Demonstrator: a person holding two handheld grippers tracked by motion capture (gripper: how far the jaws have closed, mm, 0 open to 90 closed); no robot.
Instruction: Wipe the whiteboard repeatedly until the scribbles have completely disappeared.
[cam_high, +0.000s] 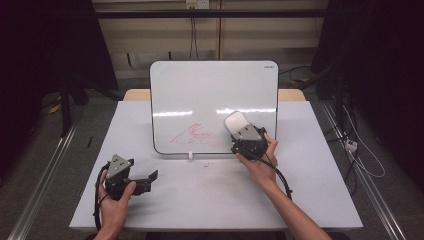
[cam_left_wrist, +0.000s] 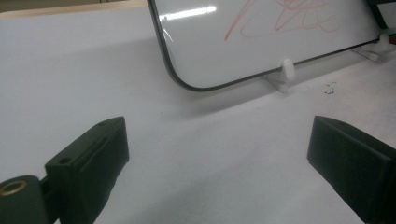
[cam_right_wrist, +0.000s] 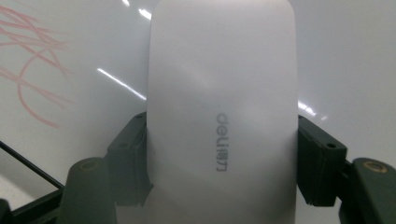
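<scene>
My right claw is clenched on the white eraser, one jaw pressed against each long side, and the eraser sits against the face of the whiteboard, just to the right of the red scribble. The eraser looks like a light, rigid plastic shell, smooth and probably a bit slick, so I judge the side grip at its lower half the safest hold. The board stands tilted on small clips and could slide or tip if I press hard. My left claw rests released over the bench, nothing between its jaws.
</scene>
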